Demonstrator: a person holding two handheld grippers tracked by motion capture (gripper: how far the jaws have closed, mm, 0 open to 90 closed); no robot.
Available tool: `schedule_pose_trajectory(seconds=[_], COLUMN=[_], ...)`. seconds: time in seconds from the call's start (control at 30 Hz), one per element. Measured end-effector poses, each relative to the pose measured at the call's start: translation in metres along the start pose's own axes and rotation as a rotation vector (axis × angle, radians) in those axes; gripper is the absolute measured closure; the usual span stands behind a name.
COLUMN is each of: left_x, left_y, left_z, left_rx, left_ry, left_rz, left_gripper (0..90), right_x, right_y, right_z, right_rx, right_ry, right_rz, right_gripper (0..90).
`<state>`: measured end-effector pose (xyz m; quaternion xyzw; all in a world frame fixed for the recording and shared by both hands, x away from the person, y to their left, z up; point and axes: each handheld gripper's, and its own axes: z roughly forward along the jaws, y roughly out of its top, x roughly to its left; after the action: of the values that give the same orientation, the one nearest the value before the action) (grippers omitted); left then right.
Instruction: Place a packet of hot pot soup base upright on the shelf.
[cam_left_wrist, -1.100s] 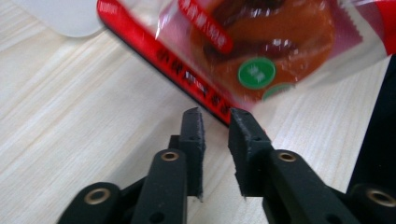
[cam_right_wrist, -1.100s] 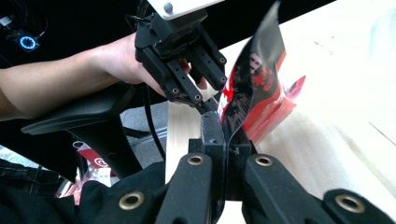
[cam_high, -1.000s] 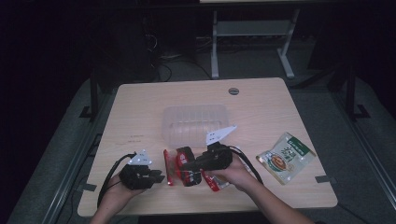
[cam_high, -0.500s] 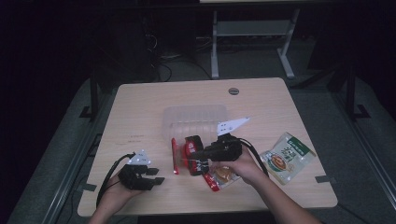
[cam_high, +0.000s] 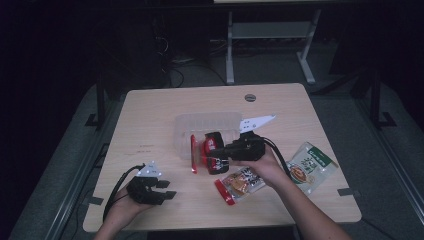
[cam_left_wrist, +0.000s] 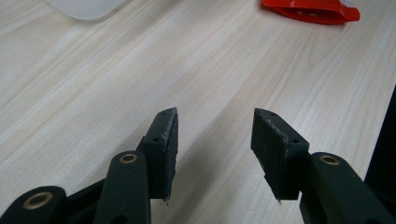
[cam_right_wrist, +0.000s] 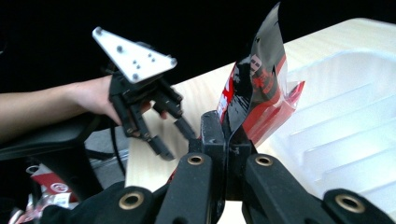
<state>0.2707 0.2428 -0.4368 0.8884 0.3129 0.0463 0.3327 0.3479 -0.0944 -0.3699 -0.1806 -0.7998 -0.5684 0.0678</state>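
My right gripper (cam_high: 227, 150) is shut on the edge of a red and black snack packet (cam_high: 214, 153), holding it up at the near edge of a clear plastic tray (cam_high: 186, 125). In the right gripper view the jaws (cam_right_wrist: 224, 128) pinch the packet (cam_right_wrist: 254, 88) upright, with the tray (cam_right_wrist: 345, 126) to its right. A narrow red strip (cam_high: 193, 154) lies just left of the packet. My left gripper (cam_high: 167, 189) rests near the table's front left; its jaws (cam_left_wrist: 215, 116) have just been opening, and only bare wood lies between them.
A clear snack packet with a red end (cam_high: 240, 183) lies under the right wrist, its red end (cam_left_wrist: 310, 9) ahead of the left gripper. A green and white packet (cam_high: 310, 167) lies at the right. The table (cam_high: 150, 115) has bare wood at left and back.
The right gripper has carried the red and black packet up and to the right, toward the tray. The left gripper stayed in place, apart from the packet, and its jaws spread wider.
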Motion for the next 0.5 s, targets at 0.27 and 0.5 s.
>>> schedule_pose_trajectory(seconds=[0.27,0.5], left_x=[0.0,-0.001], left_y=[0.0,0.0], left_z=[0.0,0.0], left_rx=[-0.021,-0.03], left_ry=[0.002,0.009], left_rz=[0.0,0.006], left_gripper=[44.3,35.0], right_x=[-0.014,-0.025], right_y=[0.012,0.019], right_z=[-0.009,-0.017], right_rx=[-0.027,-0.037], right_ry=[-0.054,-0.106], right_rz=[-0.002,0.008], right_gripper=[90.0,90.0])
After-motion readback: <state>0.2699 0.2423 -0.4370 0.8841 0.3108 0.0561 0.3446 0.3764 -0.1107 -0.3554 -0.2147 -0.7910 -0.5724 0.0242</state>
